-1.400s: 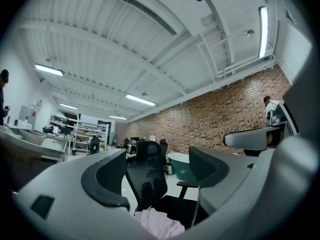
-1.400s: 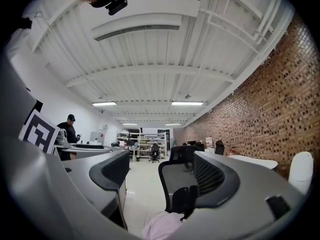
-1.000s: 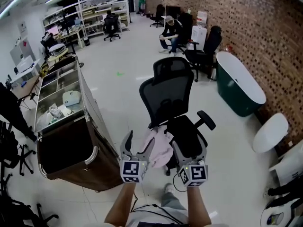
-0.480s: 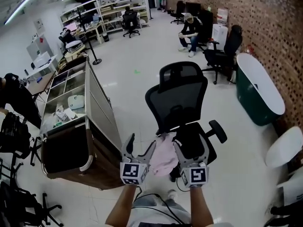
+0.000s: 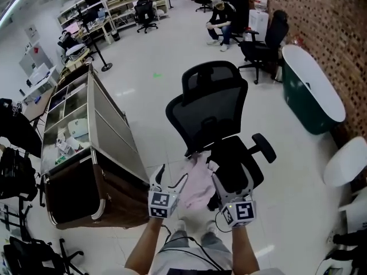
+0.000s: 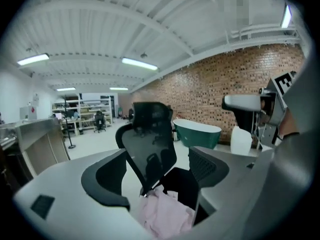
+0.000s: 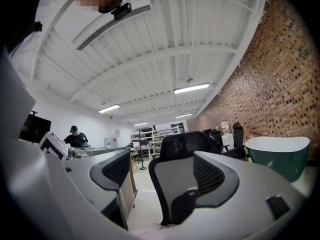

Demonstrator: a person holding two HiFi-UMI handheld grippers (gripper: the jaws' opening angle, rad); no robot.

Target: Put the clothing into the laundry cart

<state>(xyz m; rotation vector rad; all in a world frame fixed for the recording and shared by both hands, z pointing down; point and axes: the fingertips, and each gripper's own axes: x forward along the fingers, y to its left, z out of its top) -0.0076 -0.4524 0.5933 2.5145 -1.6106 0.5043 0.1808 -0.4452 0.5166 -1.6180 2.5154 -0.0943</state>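
Your left gripper (image 5: pixel 171 177) and right gripper (image 5: pixel 228 175) both have jaws apart, gripping nothing, near the pink garment (image 5: pixel 198 181) lying on the black chair (image 5: pixel 207 112).

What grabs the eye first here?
A black office chair stands mid-floor with a pink garment heaped on the front of its seat. The left gripper and right gripper hang just short of it, jaws apart, nothing held. A brown laundry cart stands to the chair's left, and a green bathtub sits by the brick wall at right.
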